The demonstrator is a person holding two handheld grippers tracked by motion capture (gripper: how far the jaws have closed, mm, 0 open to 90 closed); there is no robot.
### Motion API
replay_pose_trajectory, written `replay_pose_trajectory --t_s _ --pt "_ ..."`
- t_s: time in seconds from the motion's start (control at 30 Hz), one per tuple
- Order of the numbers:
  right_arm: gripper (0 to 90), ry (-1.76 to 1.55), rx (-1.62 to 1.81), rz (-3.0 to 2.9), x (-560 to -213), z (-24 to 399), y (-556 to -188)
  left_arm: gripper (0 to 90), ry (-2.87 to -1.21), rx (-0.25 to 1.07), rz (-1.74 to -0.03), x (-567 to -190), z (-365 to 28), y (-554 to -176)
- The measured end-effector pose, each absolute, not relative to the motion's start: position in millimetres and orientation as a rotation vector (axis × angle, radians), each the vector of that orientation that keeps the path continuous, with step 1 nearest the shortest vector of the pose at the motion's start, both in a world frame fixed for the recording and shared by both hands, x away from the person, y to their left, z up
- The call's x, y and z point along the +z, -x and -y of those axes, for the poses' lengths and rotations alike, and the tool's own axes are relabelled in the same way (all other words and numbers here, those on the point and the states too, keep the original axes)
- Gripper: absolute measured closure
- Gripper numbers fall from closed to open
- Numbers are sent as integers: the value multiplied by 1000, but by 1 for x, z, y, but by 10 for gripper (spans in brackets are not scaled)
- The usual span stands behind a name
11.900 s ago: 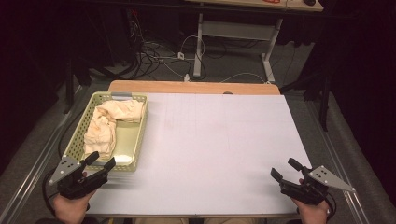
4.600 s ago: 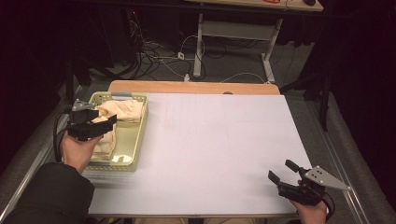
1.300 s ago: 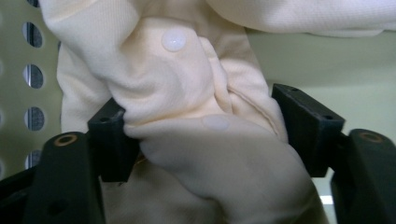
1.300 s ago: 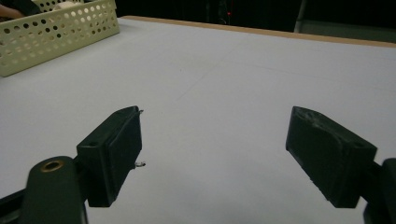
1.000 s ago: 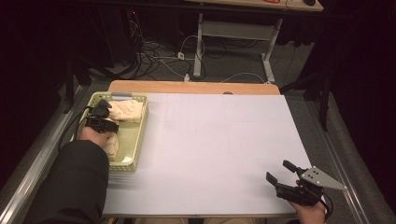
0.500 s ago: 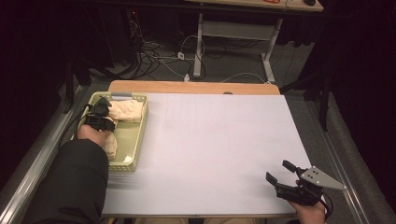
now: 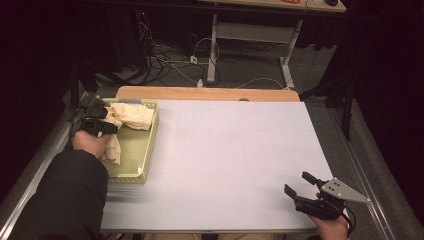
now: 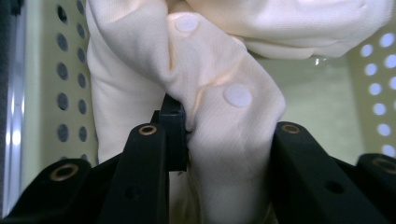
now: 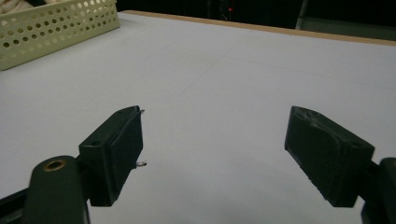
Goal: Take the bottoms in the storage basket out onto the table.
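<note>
A cream cloth with white round dots lies bunched in a pale green perforated basket at the table's left edge. My left gripper is over the basket's far end. Its jaws have just been closing, and in the left gripper view a thick fold of the cloth is pinched between the pads of my left gripper. My right gripper rests near the table's front right corner. In the right gripper view its jaws stand wide apart with nothing but bare table between them.
The white table top stretches between the basket and my right gripper. In the right gripper view the basket stands far off at the upper left. A wooden strip borders the table's far edge, with cables and desk legs on the floor beyond.
My left gripper has lifted slightly over the far end of the basket, and the cloth pulls up with it. The right gripper has stayed in place.
</note>
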State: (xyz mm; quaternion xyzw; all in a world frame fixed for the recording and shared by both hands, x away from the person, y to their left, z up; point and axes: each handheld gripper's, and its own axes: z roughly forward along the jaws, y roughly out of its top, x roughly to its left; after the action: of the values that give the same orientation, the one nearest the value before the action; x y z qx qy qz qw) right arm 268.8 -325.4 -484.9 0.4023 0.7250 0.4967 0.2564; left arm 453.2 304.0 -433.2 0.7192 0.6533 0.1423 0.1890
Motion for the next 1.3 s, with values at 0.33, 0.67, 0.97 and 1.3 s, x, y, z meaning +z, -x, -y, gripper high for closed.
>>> replay_pose_trajectory --t_s 0.33,0.67,0.97,1.3 --pt "203 -1087 1336 -1970 -485 325 -270 665 -1987 467 -1758 -415 -301 -445" --pt "206 -1078 1333 -1970 -485 324 -269 666 -1941 484 -1682 -398 -299 -437" --pt "206 -1080 1338 -1969 -485 325 -269 667 -1914 520 -1624 -386 -296 -431" --pt "205 -1082 1344 -1966 -485 325 -268 671 -1896 548 -1557 -373 -288 -426"
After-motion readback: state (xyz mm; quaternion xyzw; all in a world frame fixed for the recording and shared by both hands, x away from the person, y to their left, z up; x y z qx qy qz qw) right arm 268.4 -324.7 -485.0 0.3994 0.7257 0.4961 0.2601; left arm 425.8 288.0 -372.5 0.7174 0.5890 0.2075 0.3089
